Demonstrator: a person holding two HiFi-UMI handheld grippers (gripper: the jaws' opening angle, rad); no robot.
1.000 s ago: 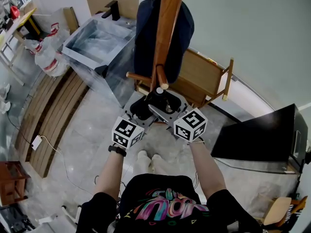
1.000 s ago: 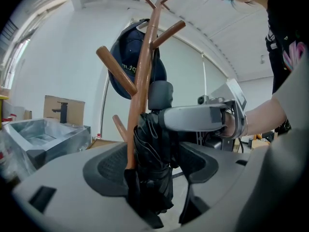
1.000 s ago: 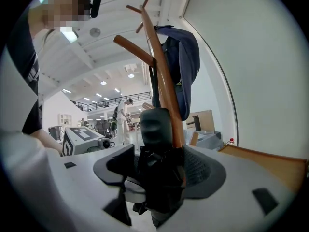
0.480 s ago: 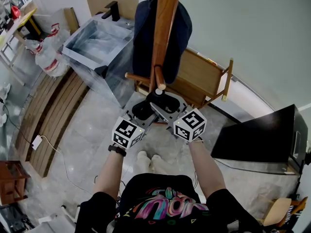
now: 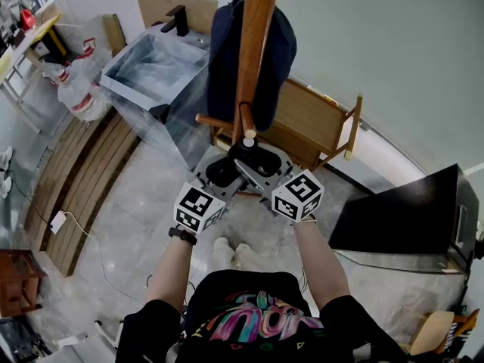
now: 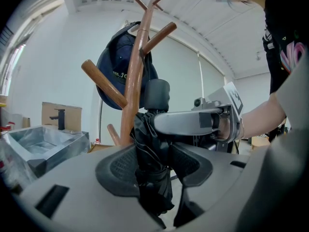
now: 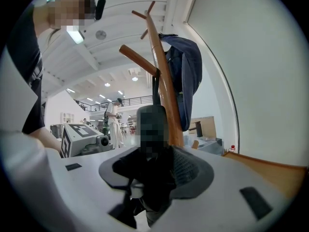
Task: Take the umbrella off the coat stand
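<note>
A black folded umbrella (image 5: 244,156) hangs against the wooden coat stand (image 5: 254,44), just under a low peg. My left gripper (image 5: 227,171) and right gripper (image 5: 259,166) meet on it from opposite sides, pointing almost level. In the left gripper view the umbrella's fabric (image 6: 150,168) fills the gap between the pads, and the jaws are closing on it; the right gripper (image 6: 193,122) crosses behind. In the right gripper view the umbrella (image 7: 153,178) is likewise squeezed between closing jaws, its handle sticking up. A navy garment (image 5: 223,59) hangs higher on the stand.
A wooden chair frame (image 5: 321,119) stands behind the stand. A plastic-wrapped basin (image 5: 151,63) is at the left and a black box (image 5: 408,218) at the right. Wooden slats (image 5: 76,172) lie on the floor. A person (image 7: 114,122) stands far off.
Both pairs of jaws have drawn in onto the umbrella. The hands and the umbrella have stayed where they were.
</note>
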